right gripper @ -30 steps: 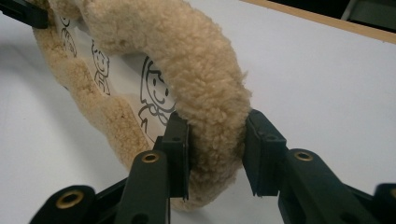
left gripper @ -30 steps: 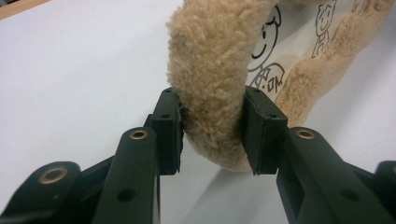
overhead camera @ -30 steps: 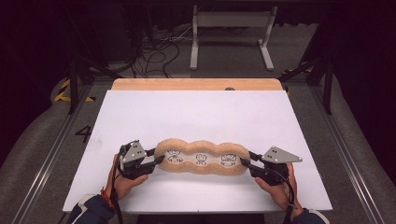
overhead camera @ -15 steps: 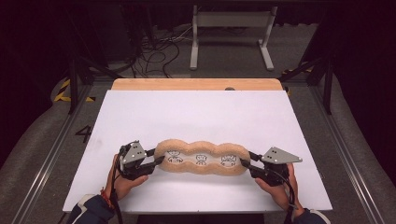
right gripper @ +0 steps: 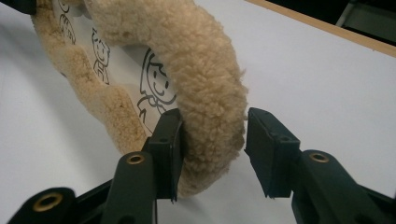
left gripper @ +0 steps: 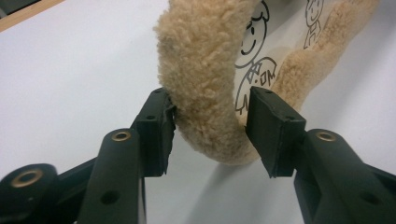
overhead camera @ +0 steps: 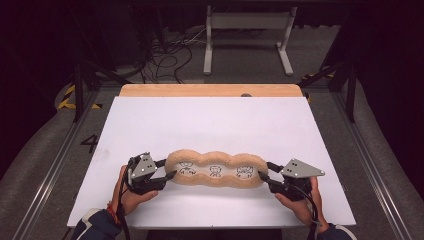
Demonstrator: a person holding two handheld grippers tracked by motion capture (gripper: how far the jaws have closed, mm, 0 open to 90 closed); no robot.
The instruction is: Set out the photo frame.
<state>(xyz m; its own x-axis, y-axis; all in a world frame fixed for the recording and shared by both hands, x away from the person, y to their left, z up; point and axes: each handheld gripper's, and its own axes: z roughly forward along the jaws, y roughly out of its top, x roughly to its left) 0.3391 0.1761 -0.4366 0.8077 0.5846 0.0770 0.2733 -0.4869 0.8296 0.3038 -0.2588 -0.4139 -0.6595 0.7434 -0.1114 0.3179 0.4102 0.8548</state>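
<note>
Dark flooring with cables and a white stand was seen beyond a white surface (overhead camera: 210,125), whose far edge was backed by a wooden board (overhead camera: 210,90). A long fleecy tan pad (overhead camera: 216,169), lobed like three joined rings and printed with three line-drawn cartoon figures on its pale middle, was laid flat across the near part of the surface, lengthwise from left to right.

The left hand-held gripper (overhead camera: 169,168) was held at the pad's left end by the person's left hand (overhead camera: 129,195). In the left gripper view the fleecy rim (left gripper: 205,84) was seen between the jaws, which had just been opening: one pad (left gripper: 159,126) was touching the fleece, the other (left gripper: 271,126) stood just clear of it, so no pinch was made.

The right hand-held gripper (overhead camera: 264,170) was held at the pad's right end by the right hand (overhead camera: 300,205). Its jaws had likewise just been opening; in the right gripper view the rim (right gripper: 205,93) lay against one pad (right gripper: 170,140), while the other (right gripper: 266,144) was set apart from it.
</note>
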